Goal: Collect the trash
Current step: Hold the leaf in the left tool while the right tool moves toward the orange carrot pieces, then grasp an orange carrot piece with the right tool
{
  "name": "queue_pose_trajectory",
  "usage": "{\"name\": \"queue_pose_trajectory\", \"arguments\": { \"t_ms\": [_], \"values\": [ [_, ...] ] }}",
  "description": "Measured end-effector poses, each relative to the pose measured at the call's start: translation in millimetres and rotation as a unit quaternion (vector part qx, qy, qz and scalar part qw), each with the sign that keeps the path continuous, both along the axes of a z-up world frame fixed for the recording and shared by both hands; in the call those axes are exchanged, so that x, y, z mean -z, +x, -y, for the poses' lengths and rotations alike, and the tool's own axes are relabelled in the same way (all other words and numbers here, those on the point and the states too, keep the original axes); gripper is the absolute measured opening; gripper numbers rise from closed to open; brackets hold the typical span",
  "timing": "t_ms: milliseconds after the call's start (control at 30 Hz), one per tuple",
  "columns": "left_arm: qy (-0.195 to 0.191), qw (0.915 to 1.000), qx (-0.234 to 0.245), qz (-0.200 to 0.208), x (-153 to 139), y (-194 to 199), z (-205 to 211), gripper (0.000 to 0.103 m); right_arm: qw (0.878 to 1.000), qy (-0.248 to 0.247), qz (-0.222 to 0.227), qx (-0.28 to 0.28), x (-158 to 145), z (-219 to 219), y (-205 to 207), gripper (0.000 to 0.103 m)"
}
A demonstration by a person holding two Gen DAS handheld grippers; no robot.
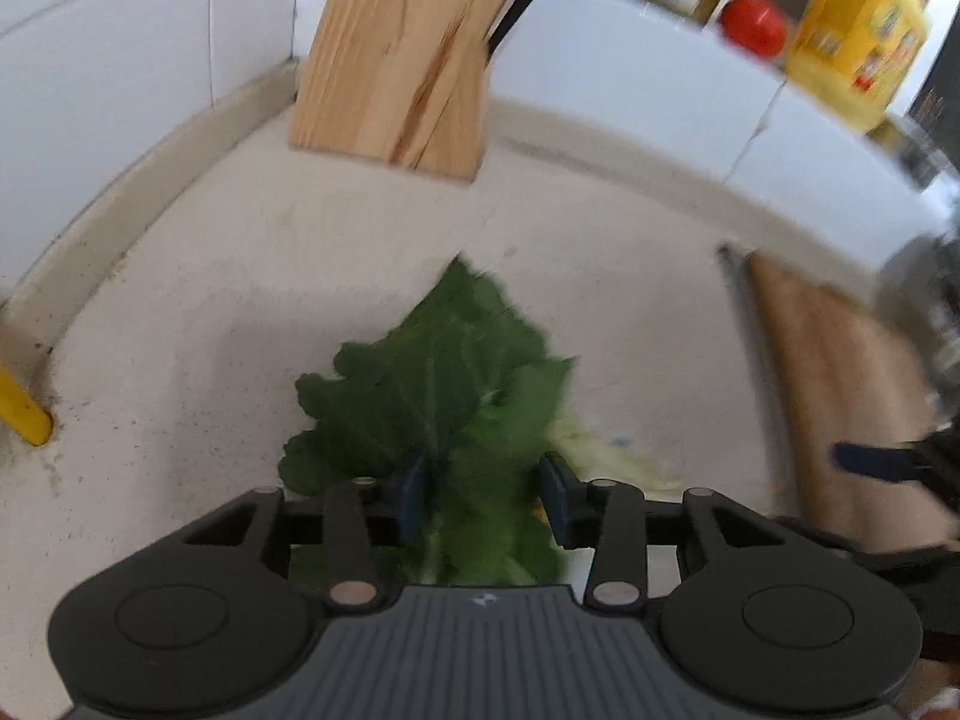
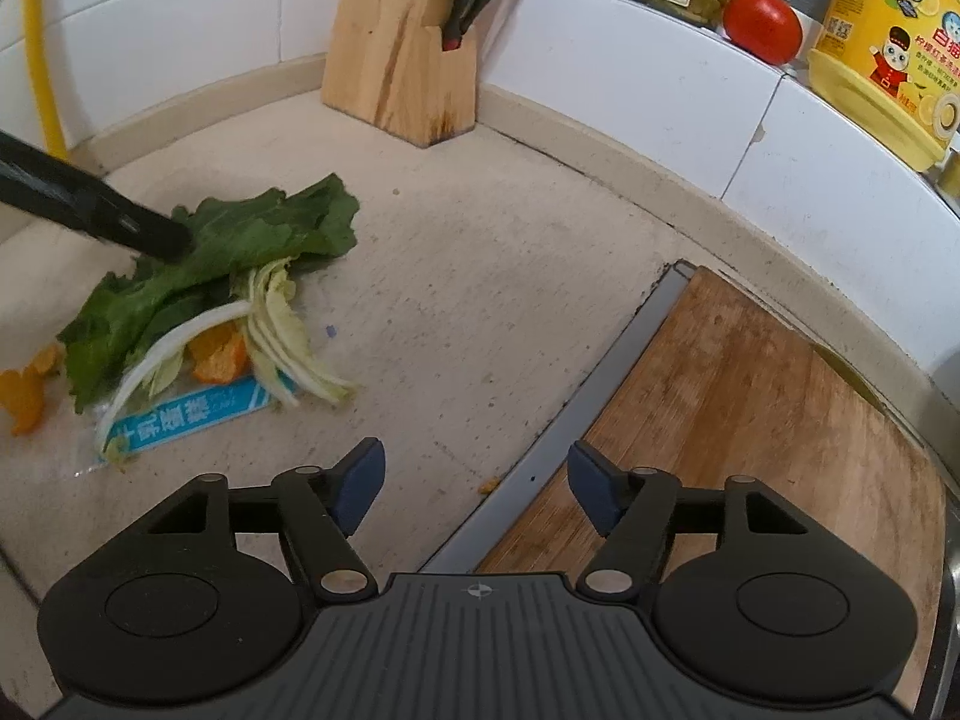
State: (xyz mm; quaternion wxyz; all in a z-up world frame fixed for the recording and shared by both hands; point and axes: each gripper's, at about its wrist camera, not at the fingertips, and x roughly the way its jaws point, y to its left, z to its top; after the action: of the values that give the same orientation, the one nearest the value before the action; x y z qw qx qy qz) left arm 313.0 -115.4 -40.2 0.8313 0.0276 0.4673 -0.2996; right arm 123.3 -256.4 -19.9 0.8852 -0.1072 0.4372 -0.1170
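Note:
A big green leaf (image 1: 444,372) lies on the pale counter, and my left gripper (image 1: 486,495) is down over its stem end. The jaws stand partly apart with the leaf between the blue pads, which do not visibly press on it. In the right wrist view the leaf (image 2: 240,246) tops a small heap: pale cabbage strips (image 2: 282,330), orange peel (image 2: 219,354) and a blue-and-white wrapper (image 2: 192,414). A black finger (image 2: 120,222) of the left gripper reaches onto the leaf there. My right gripper (image 2: 477,480) is open and empty, above the counter by the cutting board's edge.
A wooden knife block (image 2: 402,42) with scissors stands in the back corner. The cutting board (image 2: 750,420) lies to the right. On the tiled ledge are jars, a tomato (image 2: 762,24) and a yellow bottle (image 2: 888,54). A yellow pipe (image 2: 36,60) runs down the left wall.

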Motion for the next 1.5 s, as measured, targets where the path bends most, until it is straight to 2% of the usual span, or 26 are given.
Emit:
{"name": "queue_pose_trajectory", "arguments": {
  "t_ms": [133, 167, 200, 233, 300, 367, 400, 567, 700, 833, 933, 1033, 1100, 1167, 1267, 1367, 1500],
  "values": [
    [-0.021, 0.9995, -0.014, -0.018, 8, 13, -2, 0.032, 1.0, 0.003, -0.008, 0.002, 5, -1, 0, 0.075],
    [-0.026, 0.9992, -0.019, -0.024, 7, 15, -4, 0.028, 1.0, 0.004, -0.009, 0.002, 6, -2, 1, 0.074],
    [-0.028, 0.9989, -0.025, -0.028, 6, 16, -6, 0.016, 1.0, 0.005, -0.01, 0.001, 7, -2, 1, 0.074],
    [-0.03, 0.9987, -0.024, -0.032, 4, 18, -8, 0.008, 1.0, 0.006, -0.01, 0.002, 7, -2, 1, 0.073],
    [-0.044, 0.9981, -0.02, -0.038, 1, 19, -14, 0.002, 1.0, 0.011, -0.011, 0.001, 7, -2, 3, 0.065],
    [-0.056, 0.9975, -0.022, -0.038, -5, 18, -21, 0.001, 1.0, 0.022, -0.01, 0.001, 6, -1, 6, 0.053],
    [-0.062, 0.9971, -0.024, -0.037, -8, 18, -25, 0.001, 1.0, 0.028, -0.009, 0.003, 6, 0, 7, 0.05],
    [-0.125, 0.9904, -0.045, -0.038, -33, 15, -52, 0.0, 0.999, 0.042, 0.005, 0.008, 0, 1, 11, 0.046],
    [-0.181, 0.9813, -0.056, -0.035, -54, 12, -73, 0.0, 0.997, 0.078, 0.011, 0.001, -6, 3, 16, 0.046],
    [-0.166, 0.9833, -0.068, -0.031, -55, 6, -75, 0.0, 0.996, 0.084, 0.01, -0.006, -5, -1, 23, 0.047],
    [-0.195, 0.9766, -0.083, -0.038, -56, 1, -83, 0.0, 0.996, 0.085, 0.005, -0.015, -2, -7, 25, 0.047],
    [-0.205, 0.9743, -0.091, -0.016, -68, -9, -98, 0.0, 0.995, 0.096, 0.002, -0.022, -1, -12, 29, 0.049],
    [-0.204, 0.9734, -0.104, -0.006, -74, -15, -109, 0.0, 0.995, 0.097, 0.006, -0.029, -3, -17, 32, 0.052],
    [-0.217, 0.9699, -0.111, -0.001, -79, -19, -123, 0.0, 0.995, 0.098, 0.007, -0.036, -5, -23, 36, 0.062],
    [-0.226, 0.9662, -0.124, 0.007, -82, -26, -140, 0.0, 0.991, 0.112, 0.009, -0.07, -5, -43, 36, 0.062],
    [-0.23, 0.9639, -0.133, 0.016, -83, -30, -152, 0.0, 0.983, 0.136, -0.01, -0.12, 1, -71, 36, 0.063],
    [-0.218, 0.9657, -0.14, 0.022, -81, -37, -164, 0.0, 0.978, 0.121, -0.025, -0.168, 14, -109, 41, 0.067]
  ]
}}
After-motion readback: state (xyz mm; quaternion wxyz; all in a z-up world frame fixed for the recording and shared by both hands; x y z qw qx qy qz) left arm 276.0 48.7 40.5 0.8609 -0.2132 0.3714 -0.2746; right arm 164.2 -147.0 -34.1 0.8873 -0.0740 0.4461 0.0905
